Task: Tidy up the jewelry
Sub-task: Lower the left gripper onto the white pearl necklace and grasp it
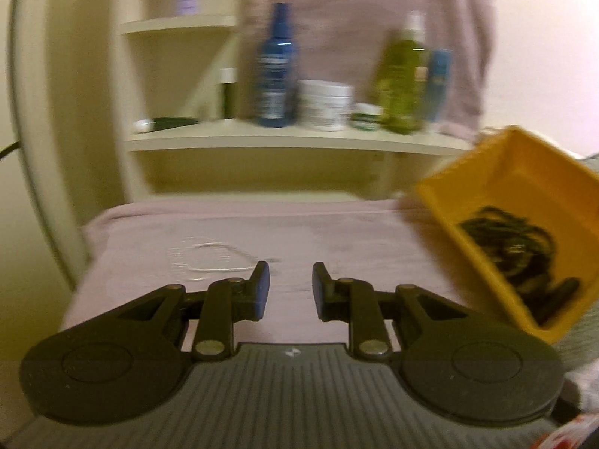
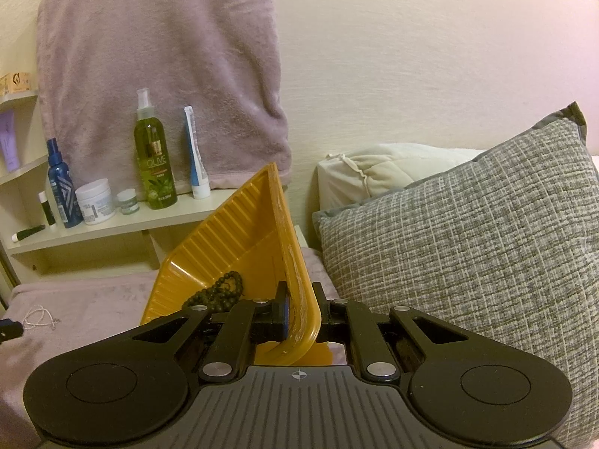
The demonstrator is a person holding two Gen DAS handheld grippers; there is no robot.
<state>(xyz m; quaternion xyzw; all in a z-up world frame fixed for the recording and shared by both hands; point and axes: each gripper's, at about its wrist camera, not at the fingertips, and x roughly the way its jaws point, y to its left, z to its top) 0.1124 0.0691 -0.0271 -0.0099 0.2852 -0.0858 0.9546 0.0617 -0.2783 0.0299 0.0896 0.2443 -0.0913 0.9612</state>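
Note:
A yellow tray (image 2: 228,247) is held tilted above the pink towel (image 2: 82,299). My right gripper (image 2: 299,314) is shut on the tray's rim. Dark bead bracelets (image 2: 221,292) lie in the tray's low corner; they also show in the left wrist view (image 1: 513,250) inside the tray (image 1: 524,176). A thin white string necklace (image 1: 209,258) lies on the towel (image 1: 337,239), just ahead and left of my left gripper (image 1: 291,290), which is open and empty. The necklace also shows at the left of the right wrist view (image 2: 37,316).
A white shelf (image 1: 292,138) behind the towel carries a blue bottle (image 1: 277,71), a white jar (image 1: 325,104), a green olive bottle (image 2: 154,157) and a tube (image 2: 196,157). A grey pillow (image 2: 468,247) and a cream pillow (image 2: 378,172) lie at the right.

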